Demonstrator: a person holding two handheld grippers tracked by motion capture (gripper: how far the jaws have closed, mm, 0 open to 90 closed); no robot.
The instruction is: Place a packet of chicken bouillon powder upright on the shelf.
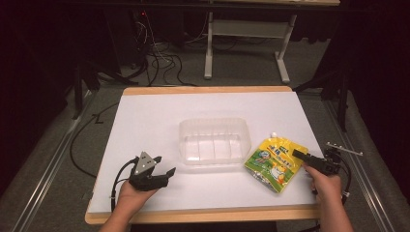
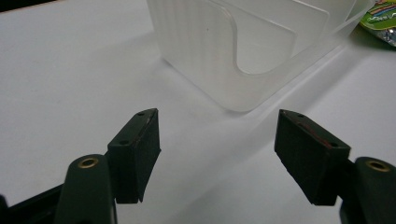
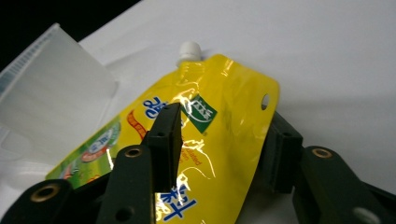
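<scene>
White sheeting covers the wood-edged table [image 1: 145, 104]; cables [image 1: 159, 60] and a desk frame [image 1: 246, 46] occupy the dark floor beyond. Clear plastic bin [image 1: 215, 140] stands at table centre, with nothing visible inside. Yellow spouted pouch [image 1: 275, 163] lies flat just right of the bin, white cap [image 3: 190, 49] pointing away. Left gripper [image 1: 162, 176] rests near the bin's left front corner, jaws apart, grasping nothing. Right gripper [image 3: 222, 140] straddles the pouch's edge, one jaw above and one below, not yet clamped.
</scene>
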